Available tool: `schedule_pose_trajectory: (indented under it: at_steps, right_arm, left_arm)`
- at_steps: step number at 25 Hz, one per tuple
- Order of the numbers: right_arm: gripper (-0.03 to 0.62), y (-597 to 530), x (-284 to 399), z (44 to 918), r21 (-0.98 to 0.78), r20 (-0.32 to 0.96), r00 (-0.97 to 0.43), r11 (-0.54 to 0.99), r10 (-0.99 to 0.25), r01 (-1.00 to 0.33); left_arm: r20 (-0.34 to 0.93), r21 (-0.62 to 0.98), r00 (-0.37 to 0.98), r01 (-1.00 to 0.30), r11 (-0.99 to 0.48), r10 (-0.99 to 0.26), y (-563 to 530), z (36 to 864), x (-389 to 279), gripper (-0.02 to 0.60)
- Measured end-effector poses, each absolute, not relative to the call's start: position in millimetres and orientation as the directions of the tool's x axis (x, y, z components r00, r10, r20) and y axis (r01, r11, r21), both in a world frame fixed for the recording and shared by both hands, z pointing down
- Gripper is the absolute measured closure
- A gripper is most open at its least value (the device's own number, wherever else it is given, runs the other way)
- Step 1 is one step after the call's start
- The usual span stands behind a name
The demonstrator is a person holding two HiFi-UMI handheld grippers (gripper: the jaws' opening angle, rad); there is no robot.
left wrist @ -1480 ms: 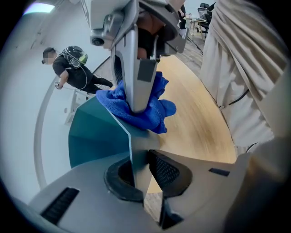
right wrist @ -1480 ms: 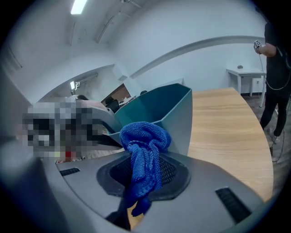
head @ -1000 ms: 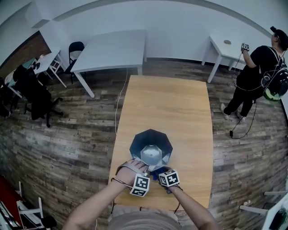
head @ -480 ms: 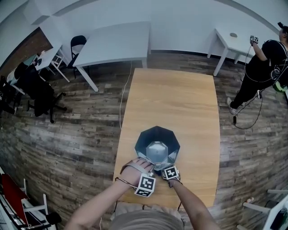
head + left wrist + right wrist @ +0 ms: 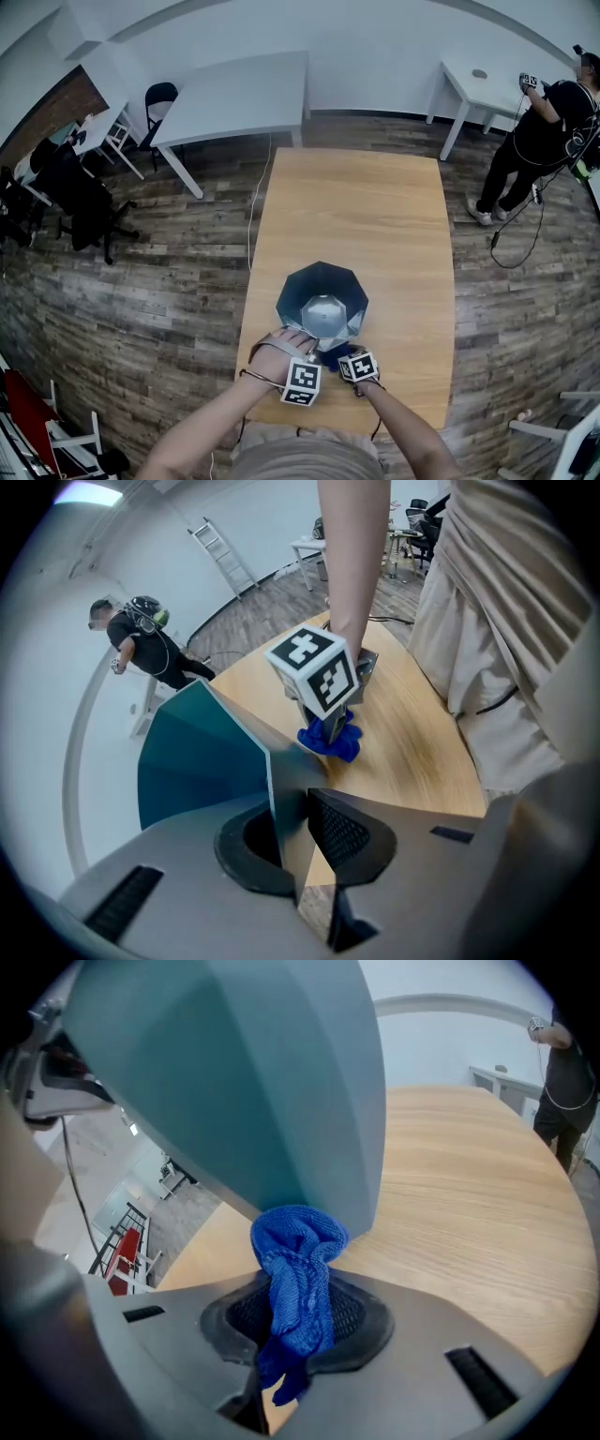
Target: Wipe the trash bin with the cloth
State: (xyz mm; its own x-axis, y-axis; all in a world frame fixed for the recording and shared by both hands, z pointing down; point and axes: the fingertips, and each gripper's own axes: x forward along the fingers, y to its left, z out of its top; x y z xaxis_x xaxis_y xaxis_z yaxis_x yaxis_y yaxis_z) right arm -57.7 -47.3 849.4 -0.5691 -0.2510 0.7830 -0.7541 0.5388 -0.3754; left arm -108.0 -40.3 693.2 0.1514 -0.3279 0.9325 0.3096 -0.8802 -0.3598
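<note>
The trash bin [image 5: 197, 761] stands upright on the worktop [image 5: 375, 216], directly ahead of both grippers. The left gripper [image 5: 292, 841] is clamped on the bin's thin upper wall. One jaw lies inside the bin and the other outside, and the wall is pinched between the pads. This grip is judged to act as a brace, so that the light, faceted bin is neither pushed along the worktop nor tipped while it is rubbed.

The blue cloth [image 5: 298, 1279] is held bunched in the right gripper [image 5: 298, 1330], whose jaws are closed on its middle. A rounded wad projects ahead of the jaw tips and a short tail hangs behind them. The wad is left projecting so that fabric, not the jaws, meets the surface. It is presented low on the bin's outer wall, just above the worktop; firm contact cannot be confirmed.

The right gripper is placed just beside the left gripper, on the same side of the bin. This closeness is judged to let the wiping force be resisted directly at the clamped wall. The step in hand is judged to be the wiping of that outer wall. The facets beyond the grippers and the interior are expected to require the bin to be turned.
</note>
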Motion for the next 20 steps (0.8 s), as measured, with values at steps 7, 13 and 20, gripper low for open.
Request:
schedule_pose_trajectory:
  at_steps: [7, 13, 20]
  right_arm:
    - [0.519, -30, -54, 735, -0.440, 0.628, -0.697, 0.580, -0.347, -0.686]
    - [0.519, -33, -54, 664, -0.480, 0.523, -0.751, 0.590, -0.403, -0.650]
    - [0.519, -44, -61, 665, -0.497, 0.538, -0.734, 0.547, -0.415, -0.673]
  left_arm:
    - [0.944, -0.324, 0.123, 0.165, -0.932, -0.306, -44, 690, -102, 0.531]
    - [0.952, -0.296, 0.115, 0.086, -0.951, -0.285, -44, 690, -87, 0.534]
    - [0.957, -0.278, 0.108, 0.079, -0.957, -0.269, -40, 690, -80, 0.538]
